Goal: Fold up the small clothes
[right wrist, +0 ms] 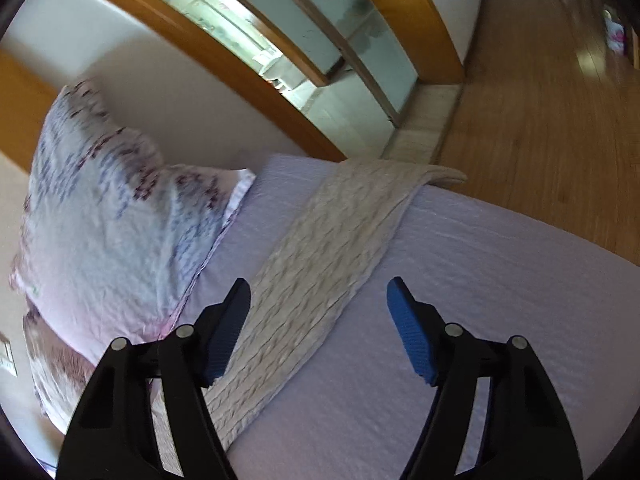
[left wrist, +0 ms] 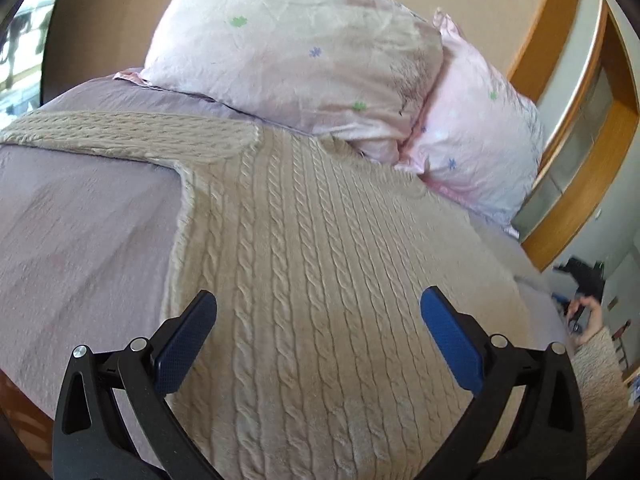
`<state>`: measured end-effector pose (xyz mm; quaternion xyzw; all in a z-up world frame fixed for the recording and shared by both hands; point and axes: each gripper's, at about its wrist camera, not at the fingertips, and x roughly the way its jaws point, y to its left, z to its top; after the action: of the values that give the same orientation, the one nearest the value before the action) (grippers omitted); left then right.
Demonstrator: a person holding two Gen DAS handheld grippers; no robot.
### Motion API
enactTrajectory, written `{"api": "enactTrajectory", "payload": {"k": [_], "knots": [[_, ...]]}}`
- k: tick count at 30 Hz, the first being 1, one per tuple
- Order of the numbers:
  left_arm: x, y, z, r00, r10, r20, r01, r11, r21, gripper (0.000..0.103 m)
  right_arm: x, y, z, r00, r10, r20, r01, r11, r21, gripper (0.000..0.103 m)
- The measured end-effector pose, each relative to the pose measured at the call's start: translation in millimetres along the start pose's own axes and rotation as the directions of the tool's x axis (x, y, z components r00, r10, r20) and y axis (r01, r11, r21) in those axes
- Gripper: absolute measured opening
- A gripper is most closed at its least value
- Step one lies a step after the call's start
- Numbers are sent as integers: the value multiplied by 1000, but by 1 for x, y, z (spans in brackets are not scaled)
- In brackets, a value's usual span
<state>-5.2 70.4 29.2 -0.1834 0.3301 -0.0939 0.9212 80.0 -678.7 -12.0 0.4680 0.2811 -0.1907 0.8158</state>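
A beige cable-knit sweater (left wrist: pixel 320 264) lies flat on the lilac bed sheet (left wrist: pixel 80 232). One sleeve (left wrist: pixel 132 134) stretches out to the left. My left gripper (left wrist: pixel 318 312) is open and empty, hovering over the sweater's body. In the right wrist view the other sleeve (right wrist: pixel 320 264) runs diagonally across the sheet (right wrist: pixel 480 280), its cuff (right wrist: pixel 444 174) hanging at the bed's edge. My right gripper (right wrist: pixel 318 308) is open and empty, just above this sleeve.
Two floral pillows (left wrist: pixel 296 56) (left wrist: pixel 476 128) lean at the head of the bed; one also shows in the right wrist view (right wrist: pixel 108 216). A wooden door frame (right wrist: pixel 240 76) and wood floor (right wrist: pixel 540 100) lie beyond the bed's edge.
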Motion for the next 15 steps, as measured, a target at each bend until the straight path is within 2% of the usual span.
{"api": "enactTrajectory", "payload": {"k": [2,5,7,9,12,15], "knots": [[-5,10,9,998,55,23,-55,999,-3,102,14,-10,7,1000,-17,-24,18,999,45,61],[-15,23,22,991,108,73,-109,994,10,102,20,-16,11,1000,-25,7,25,998,62,47],[-22,33,28,987,137,88,-138,990,8,102,28,-20,16,1000,-23,12,22,997,76,24],[-27,49,37,980,177,95,-177,984,-11,102,38,-18,23,999,-47,10,46,997,65,11],[-40,78,49,969,214,124,-207,976,-67,102,29,5,21,998,-50,49,50,999,-2,8],[-46,108,63,948,282,145,-267,957,-115,102,0,67,-1,991,76,108,-56,982,-180,7]]}}
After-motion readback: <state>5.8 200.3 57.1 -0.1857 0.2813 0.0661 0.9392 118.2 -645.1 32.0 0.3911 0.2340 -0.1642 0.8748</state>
